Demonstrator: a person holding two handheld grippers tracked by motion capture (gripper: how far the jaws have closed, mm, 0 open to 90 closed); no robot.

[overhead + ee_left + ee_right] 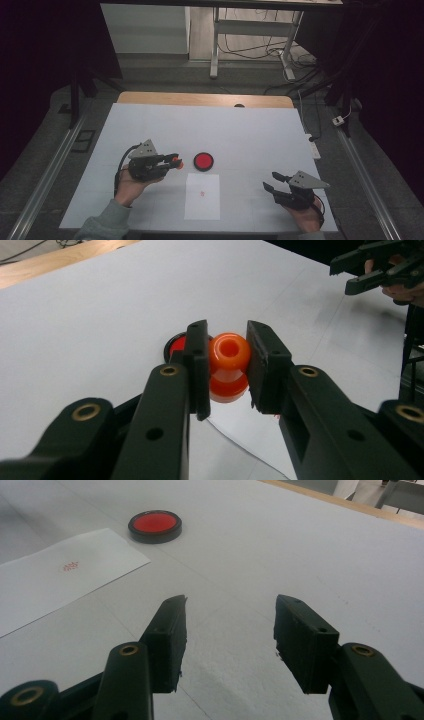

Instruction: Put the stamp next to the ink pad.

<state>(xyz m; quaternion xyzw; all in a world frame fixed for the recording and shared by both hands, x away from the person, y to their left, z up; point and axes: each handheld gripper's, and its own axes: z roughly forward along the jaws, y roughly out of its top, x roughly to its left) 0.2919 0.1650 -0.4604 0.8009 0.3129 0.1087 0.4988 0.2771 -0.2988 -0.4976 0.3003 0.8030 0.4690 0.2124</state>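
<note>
While left claw [227,365] grips orange stamp [228,365], ink pad [203,161] nearby, right claw [230,630] open

We mounted the high view above the near edge of the white rectangular table [250,130], facing forward and down. Each gripper view looked along its own black jaws, close to the tabletop. All three shared the round red, black-rimmed pad [203,161] [176,346] [154,526].

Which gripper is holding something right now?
The left gripper: its jaws clamp an orange stamp. The right gripper stands open, with nothing between its jaws.
</note>
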